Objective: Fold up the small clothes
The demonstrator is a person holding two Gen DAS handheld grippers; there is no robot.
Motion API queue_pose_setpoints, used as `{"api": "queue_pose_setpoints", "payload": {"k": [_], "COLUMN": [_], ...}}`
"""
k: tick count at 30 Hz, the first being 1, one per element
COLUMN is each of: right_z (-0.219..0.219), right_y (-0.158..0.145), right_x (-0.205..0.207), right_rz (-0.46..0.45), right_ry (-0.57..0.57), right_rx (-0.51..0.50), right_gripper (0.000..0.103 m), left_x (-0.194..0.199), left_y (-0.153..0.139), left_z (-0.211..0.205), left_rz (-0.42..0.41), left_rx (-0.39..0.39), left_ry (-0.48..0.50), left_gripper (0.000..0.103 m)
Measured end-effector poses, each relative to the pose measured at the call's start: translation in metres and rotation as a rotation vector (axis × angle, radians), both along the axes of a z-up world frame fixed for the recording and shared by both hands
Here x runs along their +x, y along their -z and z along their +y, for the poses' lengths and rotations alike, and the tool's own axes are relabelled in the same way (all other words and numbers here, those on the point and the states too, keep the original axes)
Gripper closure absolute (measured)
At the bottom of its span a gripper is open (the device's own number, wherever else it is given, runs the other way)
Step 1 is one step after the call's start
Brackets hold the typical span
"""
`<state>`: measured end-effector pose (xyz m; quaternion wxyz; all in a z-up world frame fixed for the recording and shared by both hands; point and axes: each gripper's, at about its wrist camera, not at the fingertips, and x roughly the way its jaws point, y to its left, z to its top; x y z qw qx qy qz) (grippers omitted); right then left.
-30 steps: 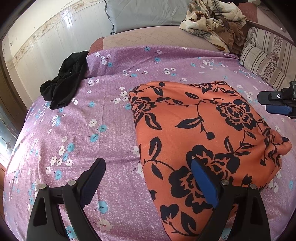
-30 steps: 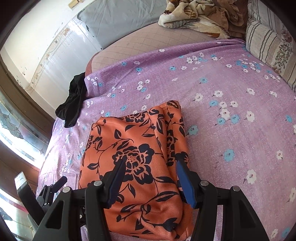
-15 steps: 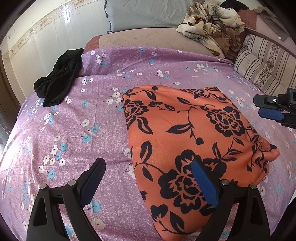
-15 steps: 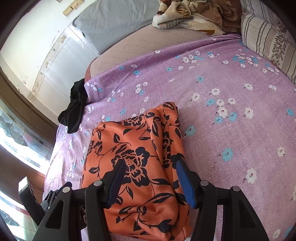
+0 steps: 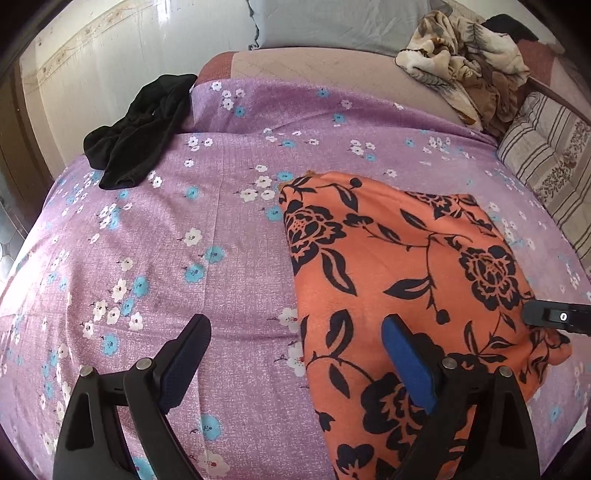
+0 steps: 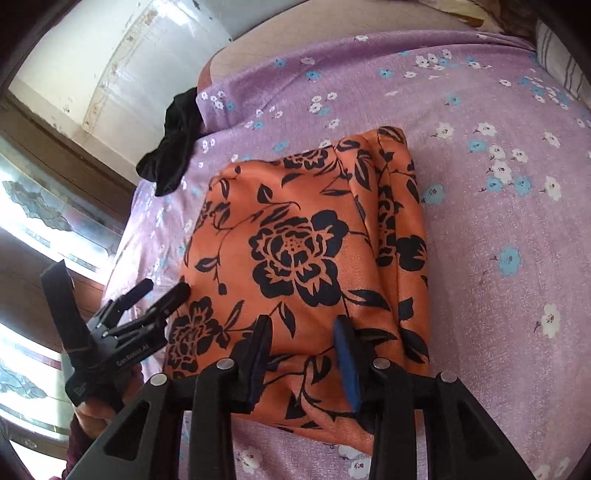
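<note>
An orange garment with black flowers (image 5: 406,280) lies folded flat on the purple flowered bedsheet (image 5: 207,258); it also shows in the right wrist view (image 6: 306,258). My left gripper (image 5: 295,350) is open and empty, hovering over the garment's left edge. My right gripper (image 6: 304,343) is open, its fingers just above the garment's near edge, holding nothing. The left gripper also shows in the right wrist view (image 6: 155,295), and the right gripper's tip shows at the right of the left wrist view (image 5: 554,317).
A black garment (image 5: 140,125) lies crumpled at the bed's far left edge. A crumpled floral blanket (image 5: 465,55) and a striped pillow (image 5: 546,158) lie at the far right. A grey pillow (image 5: 332,22) leans on the wall.
Both grippers have moved in over the orange garment. The right gripper has come down close to its near edge and its jaws have narrowed somewhat. The garment has not moved.
</note>
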<state>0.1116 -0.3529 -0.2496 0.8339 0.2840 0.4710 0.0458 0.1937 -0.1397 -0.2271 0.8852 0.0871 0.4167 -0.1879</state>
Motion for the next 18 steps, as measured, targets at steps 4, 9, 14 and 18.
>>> {"api": "queue_pose_setpoints", "payload": {"k": [4, 9, 14, 18], "right_z": [-0.018, -0.031, -0.042, -0.047], "right_y": [0.003, -0.012, -0.005, 0.004], "right_x": [0.000, -0.007, -0.003, -0.004], "right_rz": [-0.011, -0.105, -0.071, -0.056], "right_ry": [0.087, 0.188, 0.207, 0.220], "right_rx": [0.067, 0.037, 0.074, 0.098], "right_gripper": [0.062, 0.031, 0.031, 0.031], "left_x": [-0.003, -0.001, 0.002, -0.001], "left_y": [-0.010, -0.011, -0.007, -0.008], "left_z": [-0.001, 0.001, -0.001, -0.003], "left_rz": [-0.019, -0.004, 0.013, 0.014], "left_rx": [-0.038, -0.062, -0.061, -0.057], "left_ry": [0.011, 0.003, 0.005, 0.014], "left_gripper": [0.009, 0.009, 0.009, 0.009]}}
